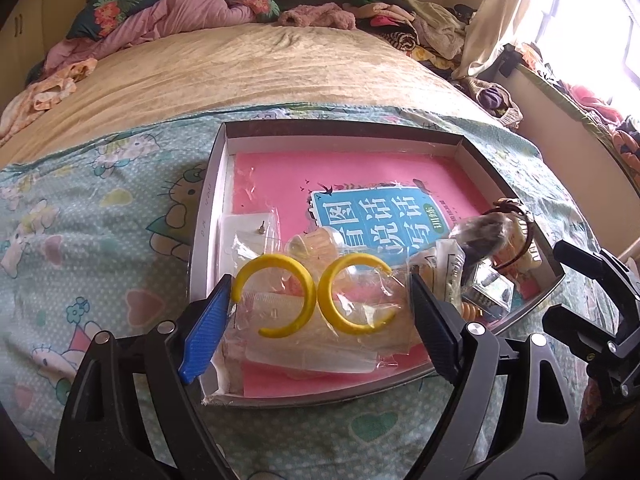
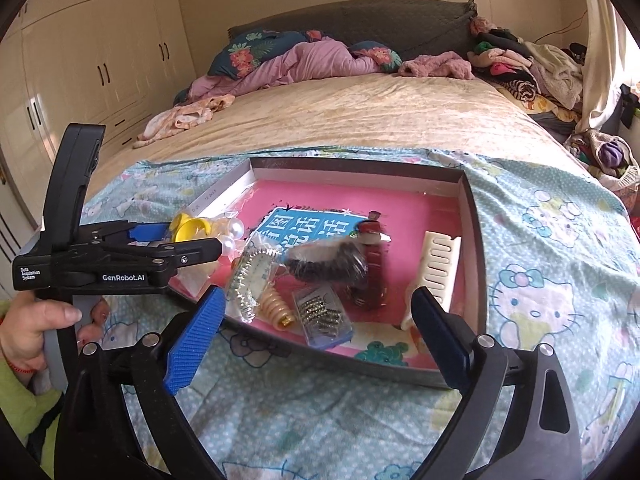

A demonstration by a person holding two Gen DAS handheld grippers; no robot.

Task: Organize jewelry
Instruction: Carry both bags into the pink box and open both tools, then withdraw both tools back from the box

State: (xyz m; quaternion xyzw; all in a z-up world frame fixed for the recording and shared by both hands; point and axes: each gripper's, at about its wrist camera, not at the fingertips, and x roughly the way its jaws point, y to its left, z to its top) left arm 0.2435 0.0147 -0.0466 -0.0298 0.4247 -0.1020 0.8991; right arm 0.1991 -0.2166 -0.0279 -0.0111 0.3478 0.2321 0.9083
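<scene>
A shallow cardboard box (image 1: 216,184) (image 2: 474,240) lies on the bed with a pink book (image 1: 352,176) (image 2: 316,200) in its bottom. On the book lie bagged jewelry pieces. My left gripper (image 1: 320,300) is open, its fingers on either side of a clear bag holding two yellow hoop earrings (image 1: 316,296); these also show in the right wrist view (image 2: 190,228). My right gripper (image 2: 316,312) is open and empty above the box's near edge, over a small case of silver beads (image 2: 322,314), a cream spiral hair tie (image 2: 276,306), a dark scrunchie (image 2: 328,260) and a cream comb (image 2: 438,268).
The box rests on a Hello Kitty sheet (image 1: 100,216) (image 2: 552,280) over a beige bedspread (image 2: 360,116). Pillows and clothes pile up at the headboard (image 2: 304,60) and the right side. White wardrobes (image 2: 92,52) stand at left. Pearl beads (image 2: 234,228) lie near the left gripper.
</scene>
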